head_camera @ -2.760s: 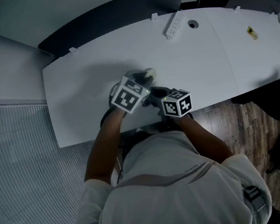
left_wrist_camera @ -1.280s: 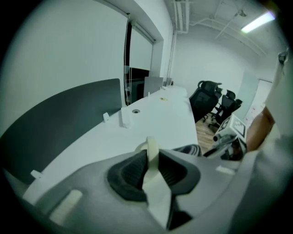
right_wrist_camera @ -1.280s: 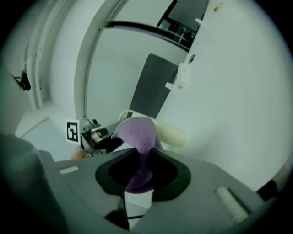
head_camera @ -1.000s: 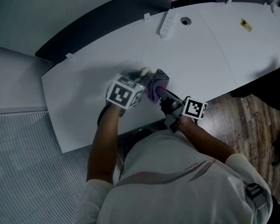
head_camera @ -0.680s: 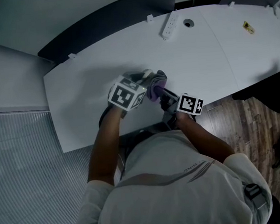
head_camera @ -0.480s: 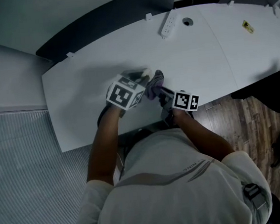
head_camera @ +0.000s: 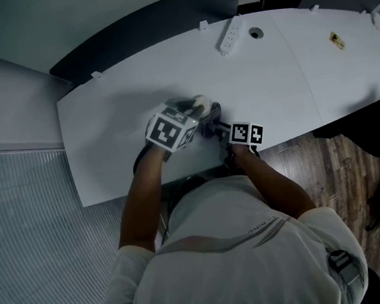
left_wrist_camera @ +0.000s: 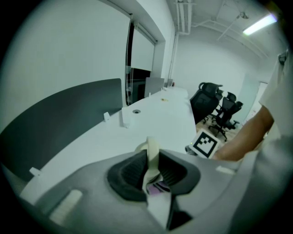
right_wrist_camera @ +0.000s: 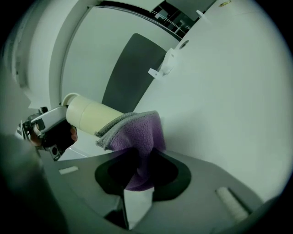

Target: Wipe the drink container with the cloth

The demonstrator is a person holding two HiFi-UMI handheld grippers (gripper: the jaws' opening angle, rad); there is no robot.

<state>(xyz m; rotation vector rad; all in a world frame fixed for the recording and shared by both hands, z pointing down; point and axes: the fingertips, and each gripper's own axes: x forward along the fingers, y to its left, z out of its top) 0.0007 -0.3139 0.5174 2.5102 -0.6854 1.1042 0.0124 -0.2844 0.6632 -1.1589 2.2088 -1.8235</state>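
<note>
My left gripper [head_camera: 196, 110] is shut on a cream drink container [head_camera: 200, 103] and holds it over the white table [head_camera: 104, 109]. In the left gripper view its pale rim [left_wrist_camera: 151, 157] stands between the jaws. The right gripper view shows the container [right_wrist_camera: 91, 116] as a cylinder lying on its side, with the left gripper [right_wrist_camera: 50, 130] at its end. My right gripper [right_wrist_camera: 137, 171] is shut on a purple cloth [right_wrist_camera: 137, 132] that drapes against the container's side. In the head view the right gripper [head_camera: 216, 126] sits just right of the left one, and the cloth [head_camera: 210, 120] barely shows.
A white power strip [head_camera: 230, 36] and a round cable hole [head_camera: 256, 33] lie at the table's far side, along a dark partition [head_camera: 142, 21]. A yellow sticker [head_camera: 338, 41] is at the far right. Black office chairs [left_wrist_camera: 215, 103] stand beyond the table's end.
The right gripper has come down and nearer to the person, dragging the purple cloth along the container; the cloth now shows less from above. The left gripper has kept still.
</note>
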